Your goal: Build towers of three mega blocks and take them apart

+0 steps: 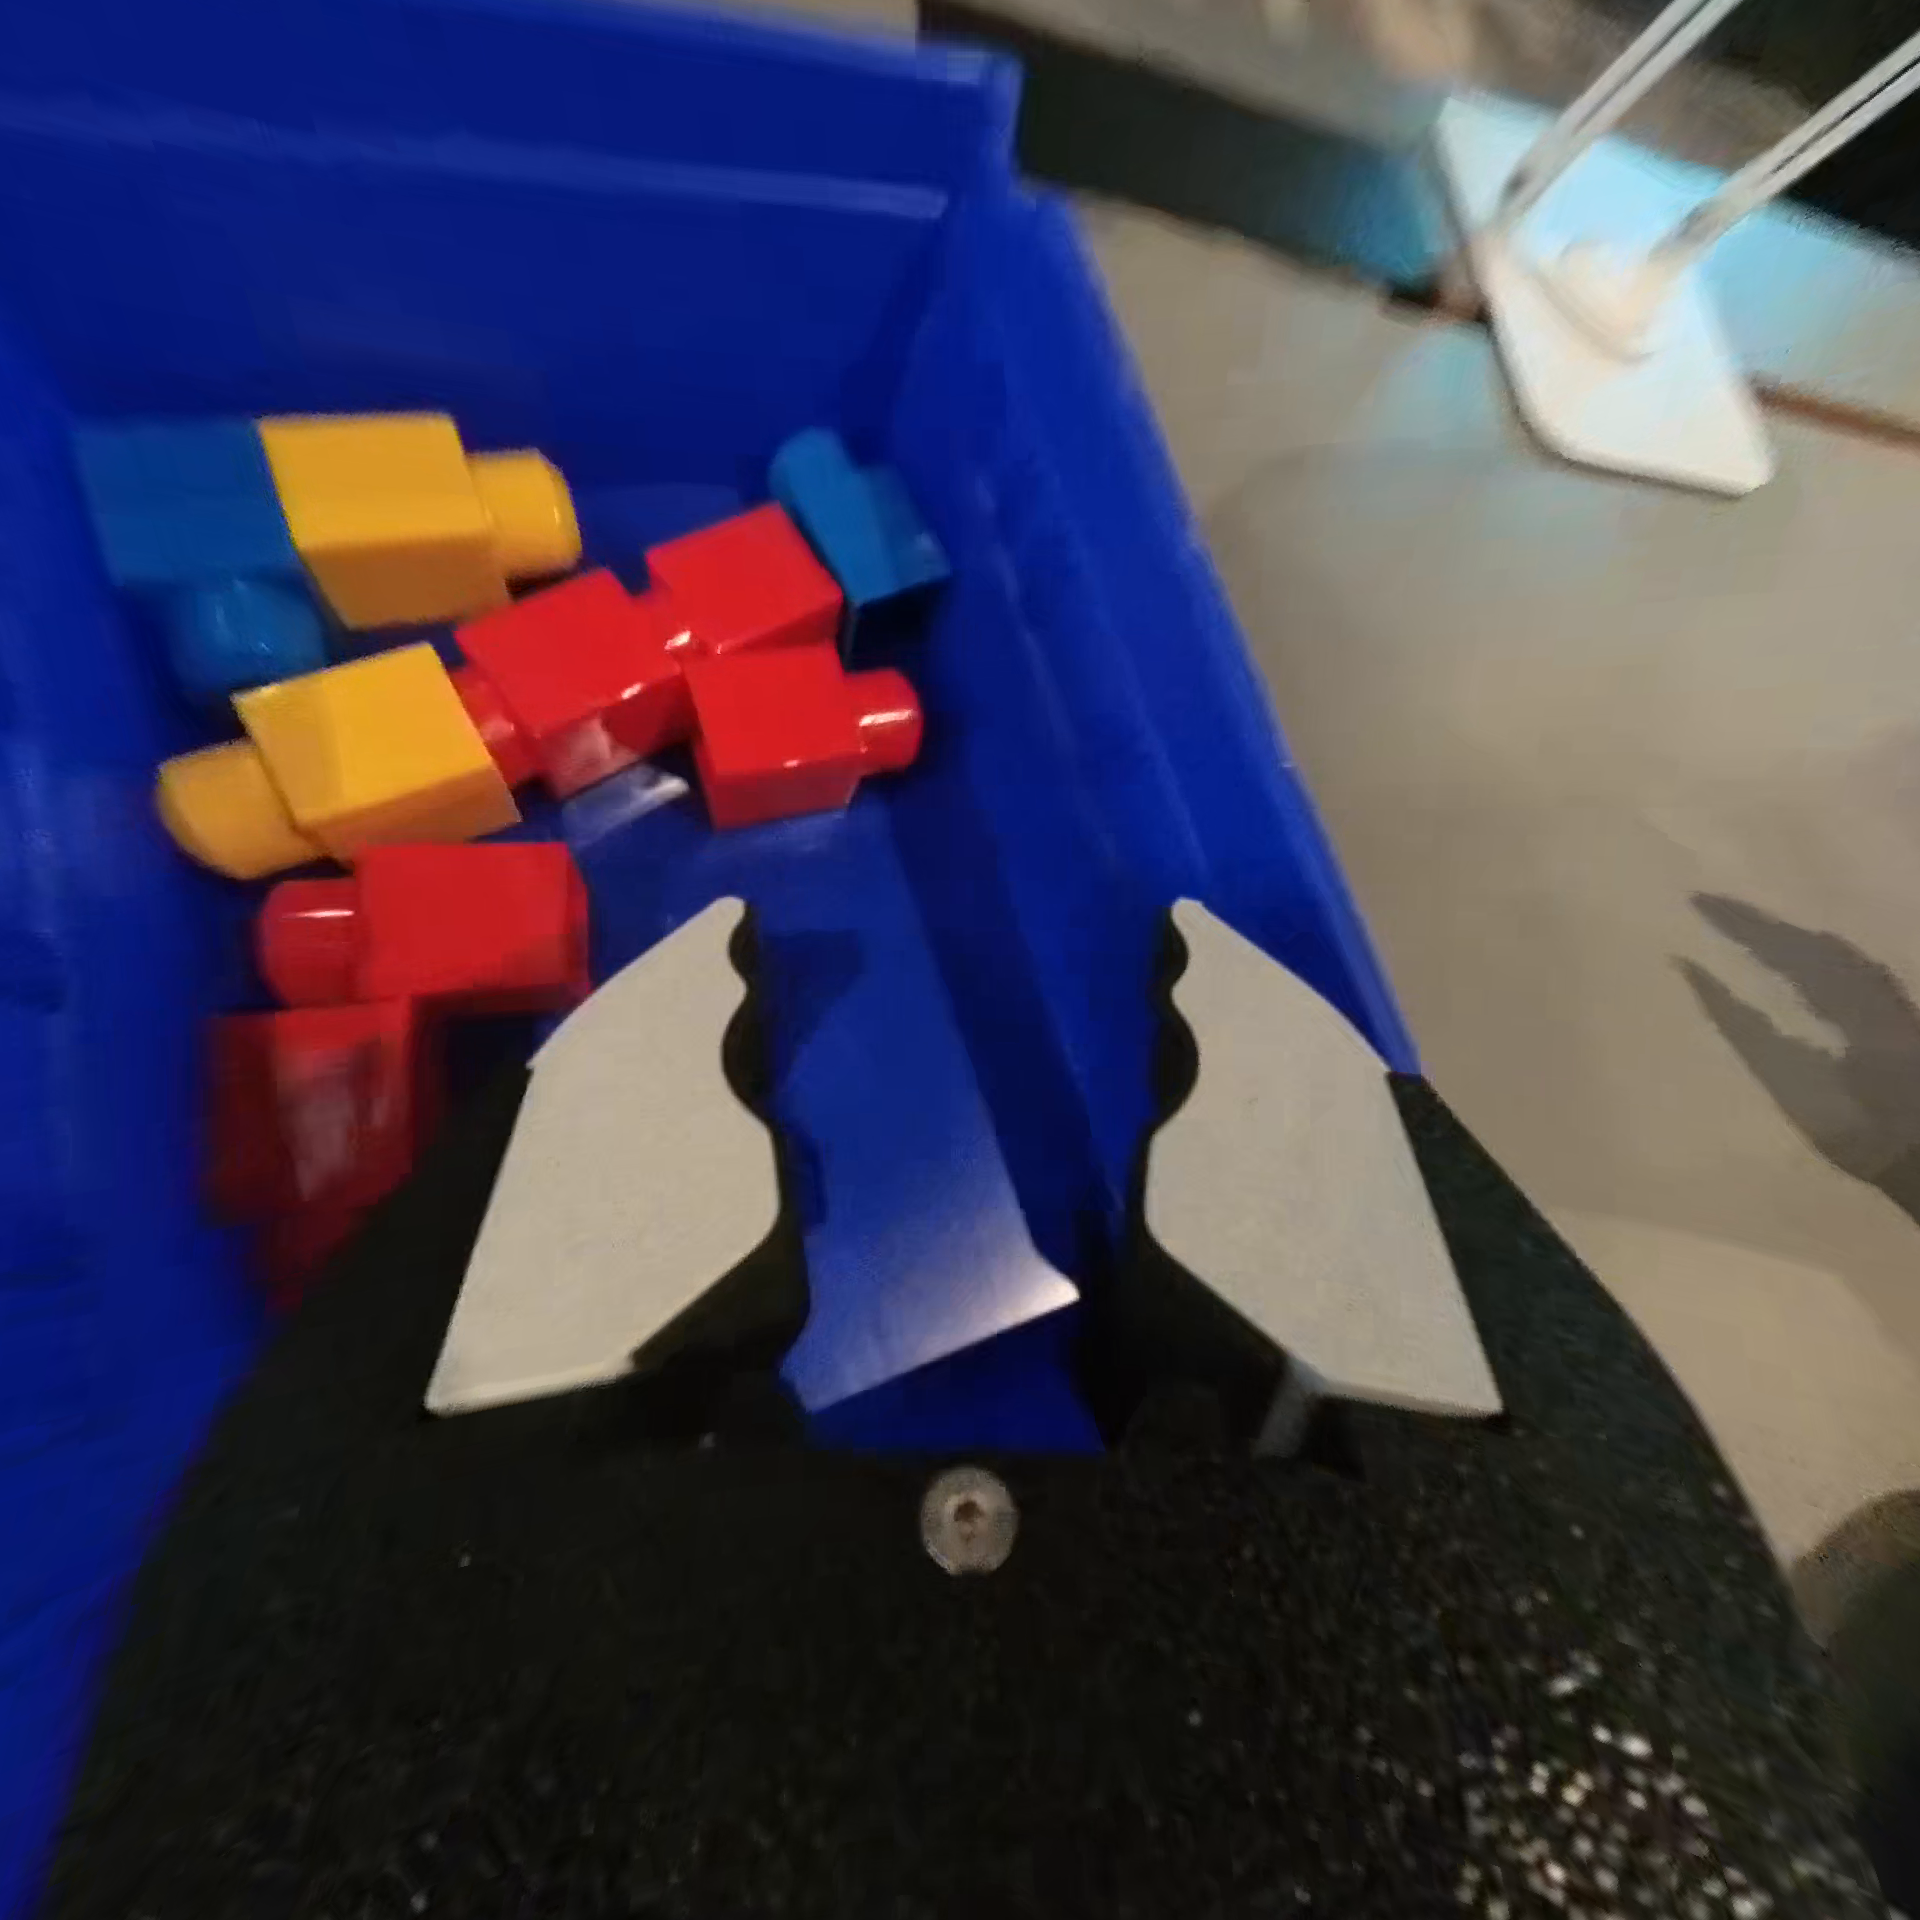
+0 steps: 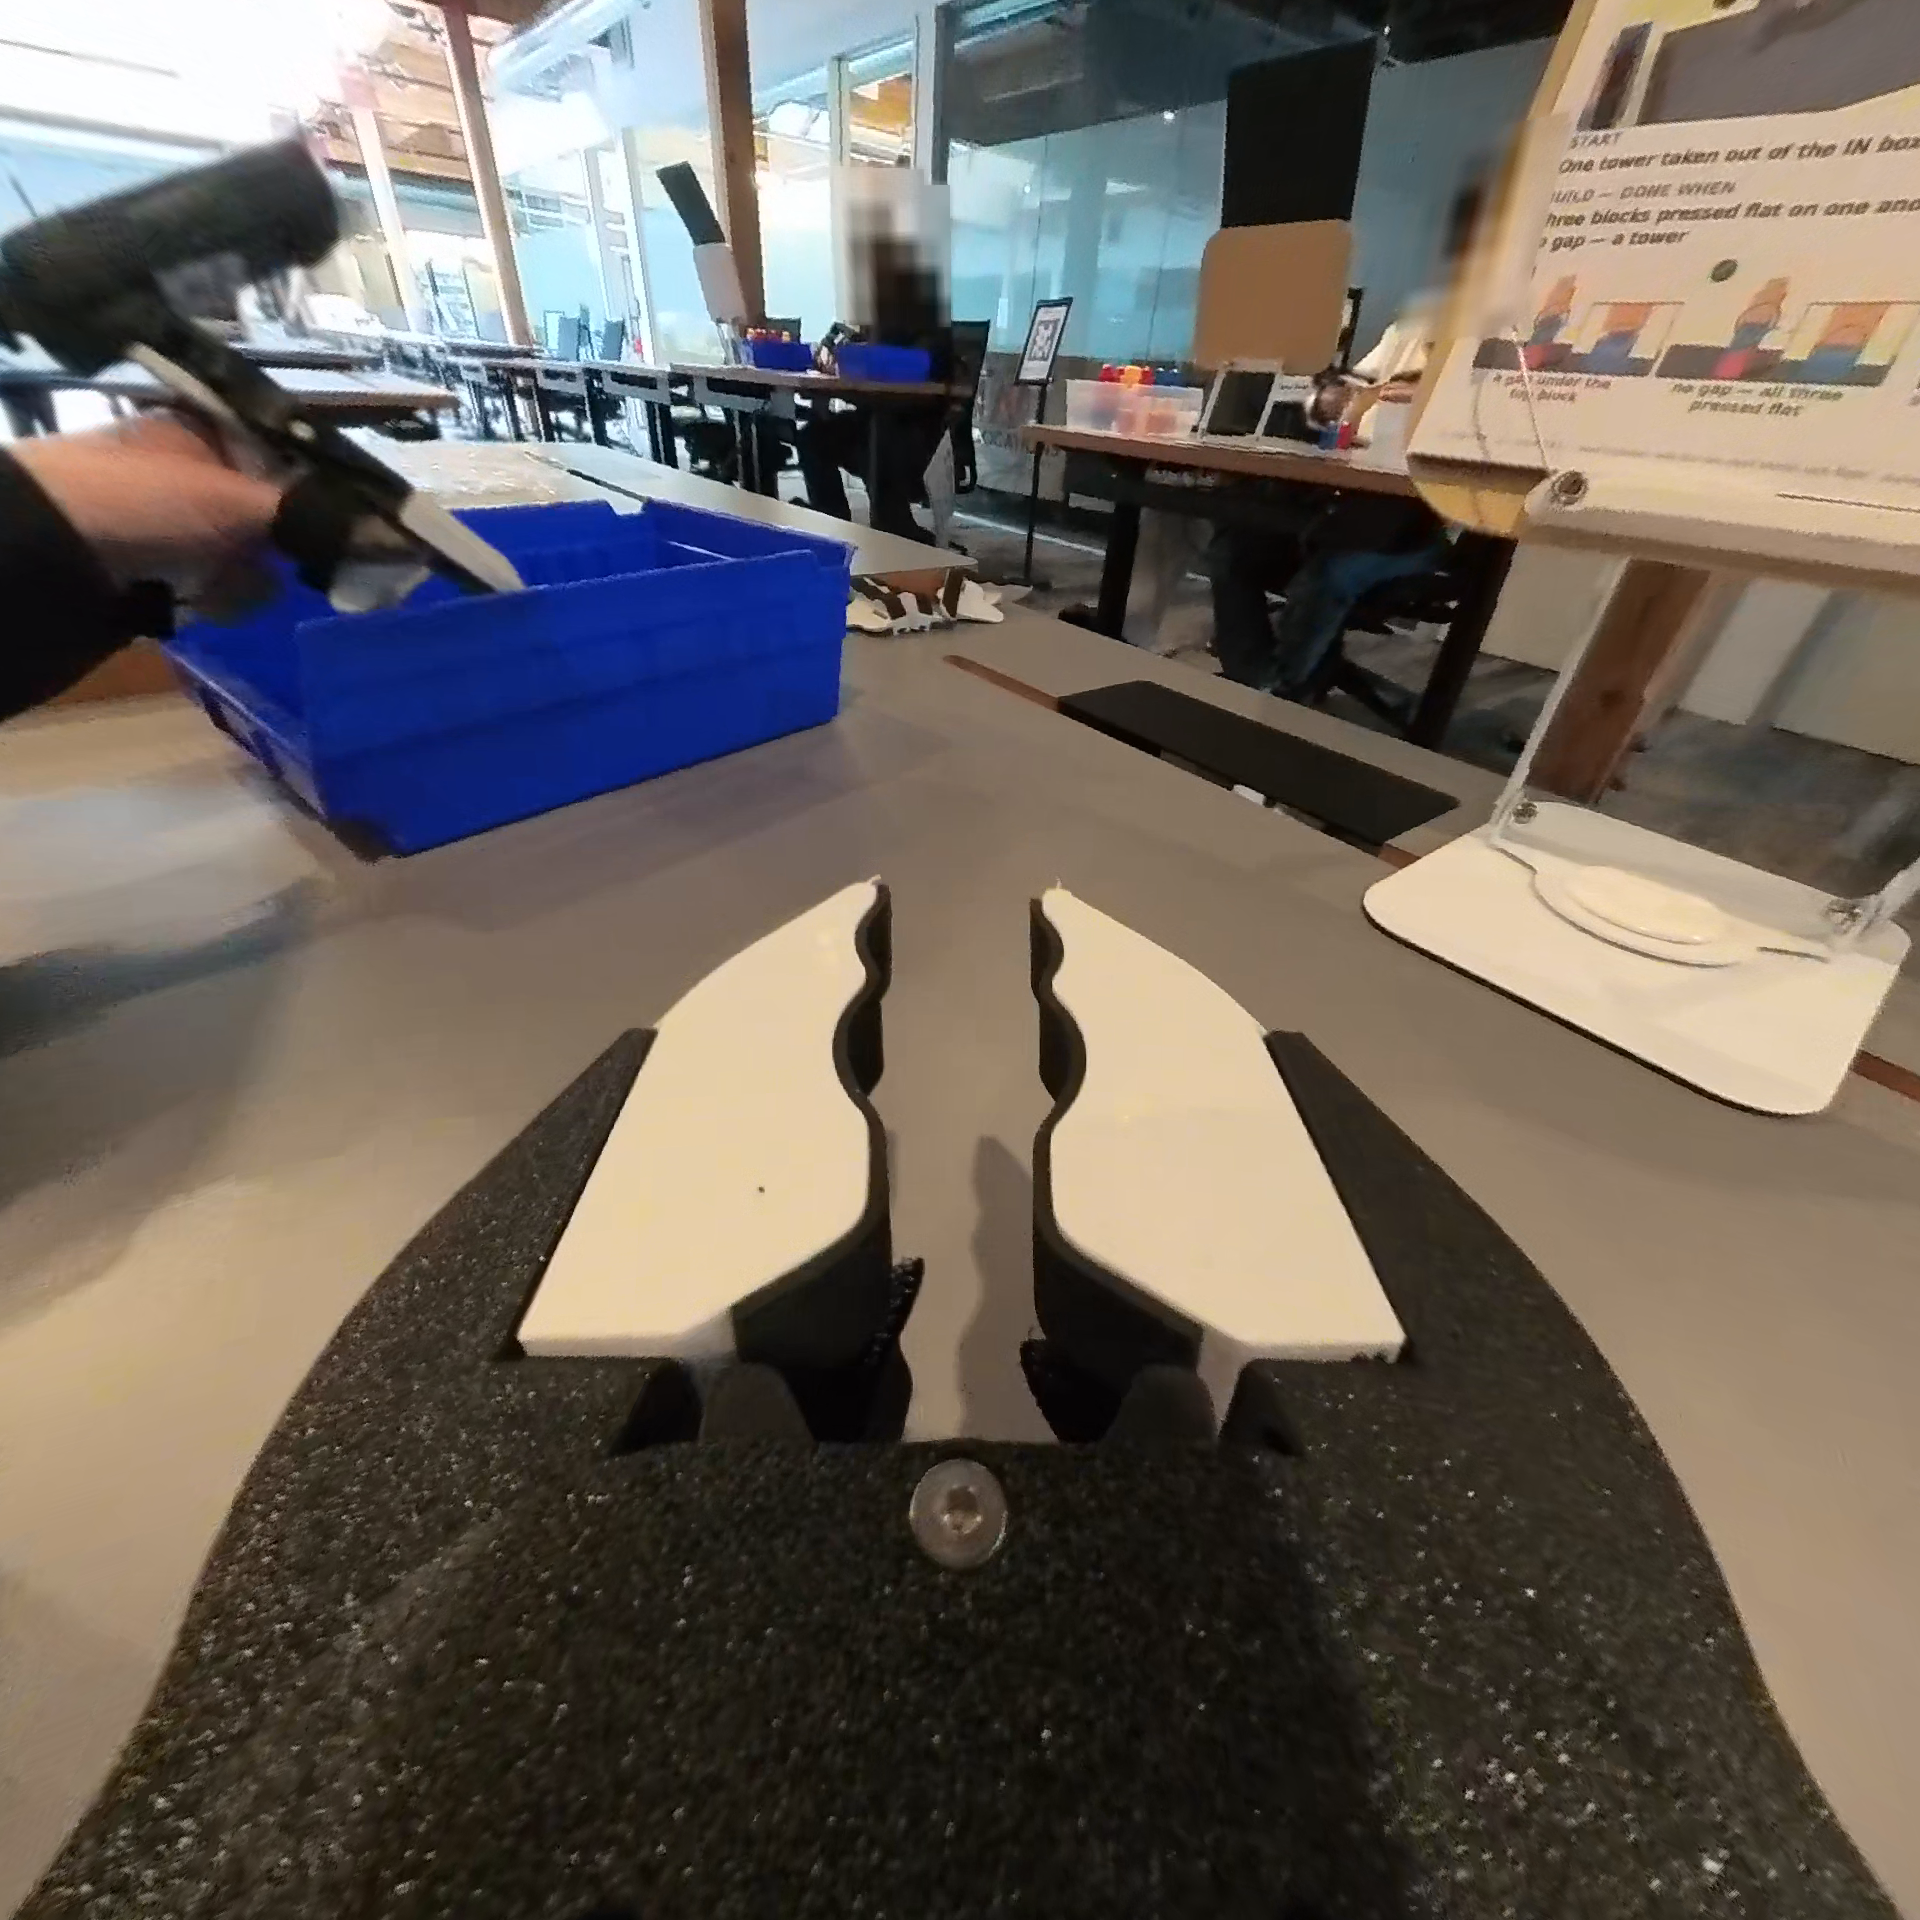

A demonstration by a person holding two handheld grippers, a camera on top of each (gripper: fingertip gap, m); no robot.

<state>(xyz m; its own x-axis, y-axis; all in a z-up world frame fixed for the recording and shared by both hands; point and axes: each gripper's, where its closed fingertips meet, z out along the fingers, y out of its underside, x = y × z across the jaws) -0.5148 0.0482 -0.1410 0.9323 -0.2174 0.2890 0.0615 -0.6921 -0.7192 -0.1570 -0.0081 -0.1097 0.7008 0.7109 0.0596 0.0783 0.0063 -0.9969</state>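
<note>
A blue bin (image 1: pixel 997 675) holds several loose mega blocks: red (image 1: pixel 769 743), yellow (image 1: pixel 384 520) and blue (image 1: pixel 862 530), lying on their sides. My left gripper (image 1: pixel 956 925) is open and empty, hovering over the bin's right wall, above and right of the blocks. In the right wrist view the same bin (image 2: pixel 582 686) stands on the grey table at the left, with the left gripper (image 2: pixel 457 561) reaching into it. My right gripper (image 2: pixel 958 894) is empty, its jaws a narrow gap apart, low over the bare table.
A white stand base (image 2: pixel 1631 987) with a clear holder and an instruction sheet (image 2: pixel 1714 239) stands at the right; it also shows in the left wrist view (image 1: pixel 1621 384). A black pad (image 2: pixel 1257 758) lies at the table's far edge. Other tables and people sit beyond.
</note>
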